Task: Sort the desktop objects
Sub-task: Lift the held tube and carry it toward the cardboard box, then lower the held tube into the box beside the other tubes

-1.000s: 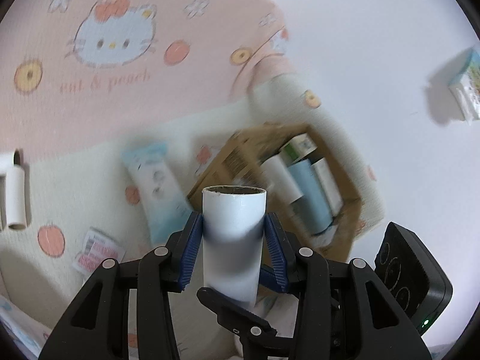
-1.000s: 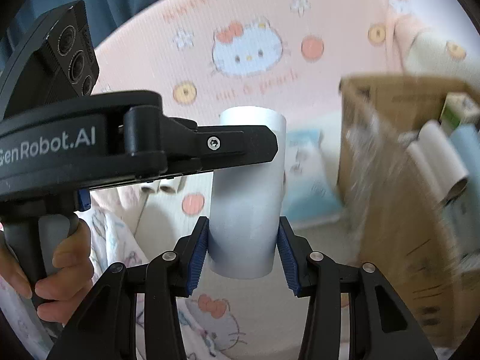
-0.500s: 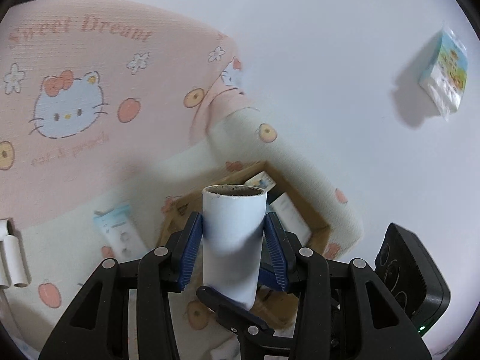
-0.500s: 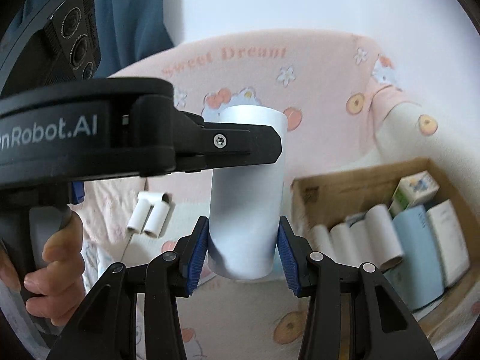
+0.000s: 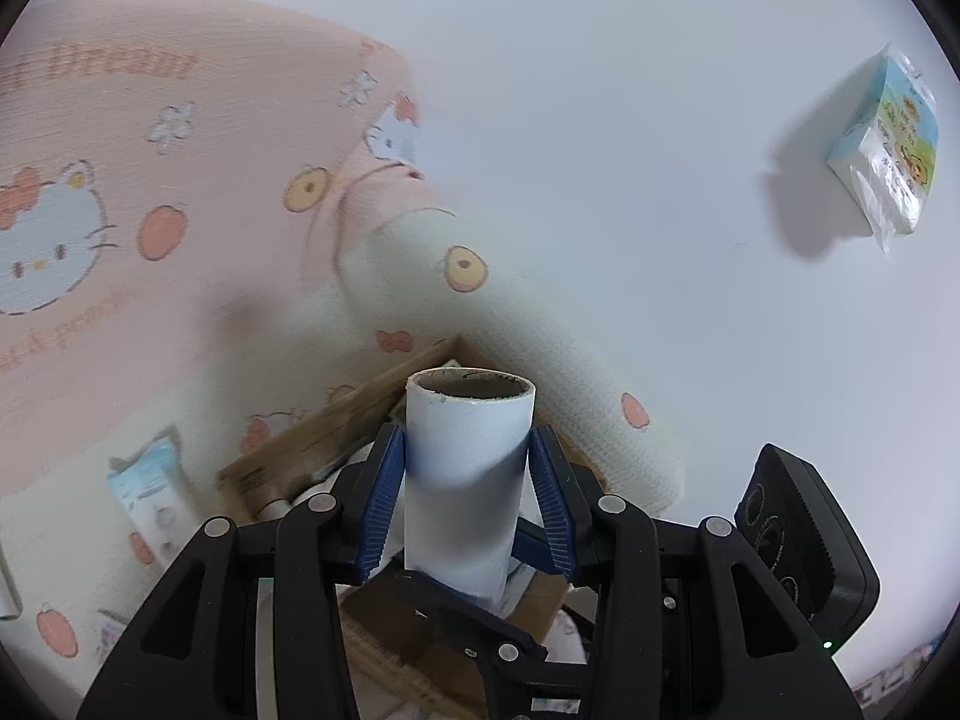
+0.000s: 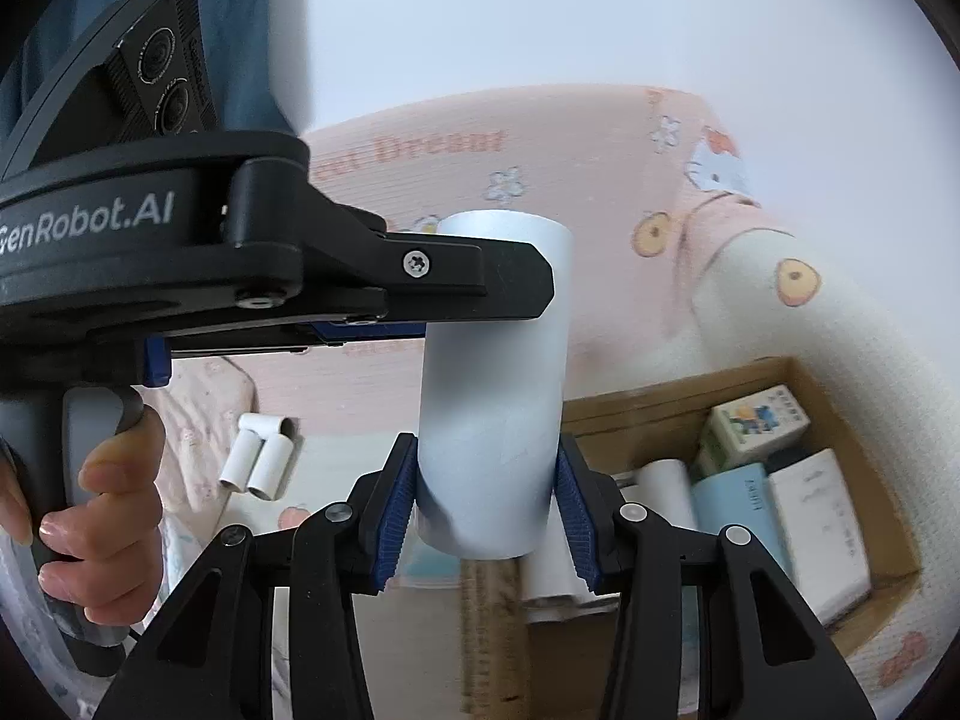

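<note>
- Left hand-held gripper (image 5: pixel 468 504): blue pads pressed on both sides of a white paper roll (image 5: pixel 465 480), gripped near the open end that shows its brown core. Seen side-on in the right wrist view (image 6: pixel 336 276).
- Right hand-held gripper (image 6: pixel 486 516): pads set against the lower end of the same paper roll (image 6: pixel 492 420). Both tools hold one roll, which stands upright in the air, above and just in front of the cardboard box.
- Cardboard box (image 6: pixel 864 444): open-topped, resting on a cream cartoon-print blanket (image 6: pixel 780 312). Contents already filed: at least one white roll (image 6: pixel 660 492), a pale blue packet (image 6: pixel 738 516), a white packet (image 6: pixel 822 516), a small green-and-white carton (image 6: pixel 756 426).
- Loose items outside the box: two short white tubes (image 6: pixel 261 462) side by side on the bedding; a pale blue packet (image 5: pixel 150 492) beside the box; a tissue pack (image 5: pixel 888 144) against the white wall, fixing unclear.
- Progress, judged: sorting partly done. The box holds several items; the held roll is not yet in, and the tubes and the blue packet remain to be collected.
- Next requirement, judged: one tool lets go, the other lowers the roll into the row of rolls.
</note>
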A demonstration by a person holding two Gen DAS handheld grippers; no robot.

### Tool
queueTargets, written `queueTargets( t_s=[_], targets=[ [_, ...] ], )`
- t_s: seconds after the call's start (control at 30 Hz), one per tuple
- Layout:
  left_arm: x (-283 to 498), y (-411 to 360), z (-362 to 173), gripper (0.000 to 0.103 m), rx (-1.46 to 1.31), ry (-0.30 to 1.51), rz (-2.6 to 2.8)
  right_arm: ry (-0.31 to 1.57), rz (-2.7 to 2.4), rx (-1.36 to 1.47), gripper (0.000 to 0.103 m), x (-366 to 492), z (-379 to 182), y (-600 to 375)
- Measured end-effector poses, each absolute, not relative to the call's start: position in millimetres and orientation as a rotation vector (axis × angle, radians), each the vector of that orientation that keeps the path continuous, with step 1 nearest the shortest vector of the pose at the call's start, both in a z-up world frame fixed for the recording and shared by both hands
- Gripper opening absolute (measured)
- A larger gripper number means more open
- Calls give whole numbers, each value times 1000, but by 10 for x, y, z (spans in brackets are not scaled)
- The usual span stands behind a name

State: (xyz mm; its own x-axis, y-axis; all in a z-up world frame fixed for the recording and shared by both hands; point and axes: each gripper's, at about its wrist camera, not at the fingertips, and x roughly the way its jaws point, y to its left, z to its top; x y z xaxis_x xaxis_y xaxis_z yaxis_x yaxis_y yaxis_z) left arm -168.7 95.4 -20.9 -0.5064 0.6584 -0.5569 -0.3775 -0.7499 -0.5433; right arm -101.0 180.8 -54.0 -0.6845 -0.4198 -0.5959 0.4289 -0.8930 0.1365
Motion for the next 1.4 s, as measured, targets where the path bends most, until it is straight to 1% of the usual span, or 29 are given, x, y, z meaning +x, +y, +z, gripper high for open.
queueTargets(
  t_s=[0.17, 0.4, 0.5, 0.63, 0.77, 0.87, 1.03, 1.23, 1.4],
  targets=[
    [-1848, 1185, -222, 47, -1063, -449, 2206, -28, -2503, 937, 43, -1192, -534, 2059],
    [-2108, 1360, -616, 47, -1244, -457, 2163, -123, -2399, 1099, 42, -1522, -850, 2291],
    [-2148, 1352, -886, 47, -1328, -479, 2145, -74, -2323, 1243, 42, -1661, -1075, 2247],
    [-2181, 1300, -1120, 46, -1415, -497, 2141, 12, -2267, 1319, 43, -1728, -1284, 2156],
    [-2255, 1280, -1320, 46, -1511, -480, 2123, -39, -2184, 1398, 42, -1817, -1446, 2141],
    [-2303, 1272, -1448, 46, -1582, -484, 2106, -7, -2150, 1456, 42, -1866, -1577, 2066],
    [-2328, 1252, -1558, 46, -1635, -497, 2111, 0, -2071, 1531, 42, -1948, -1727, 2005],
    [-2376, 1290, -1554, 47, -1697, -421, 2148, -62, -2003, 1571, 42, -2045, -1821, 1983],
    [-2411, 1206, -1585, 46, -1744, -427, 2138, -65, -1923, 1616, 41, -2127, -1916, 1906]
  ],
)
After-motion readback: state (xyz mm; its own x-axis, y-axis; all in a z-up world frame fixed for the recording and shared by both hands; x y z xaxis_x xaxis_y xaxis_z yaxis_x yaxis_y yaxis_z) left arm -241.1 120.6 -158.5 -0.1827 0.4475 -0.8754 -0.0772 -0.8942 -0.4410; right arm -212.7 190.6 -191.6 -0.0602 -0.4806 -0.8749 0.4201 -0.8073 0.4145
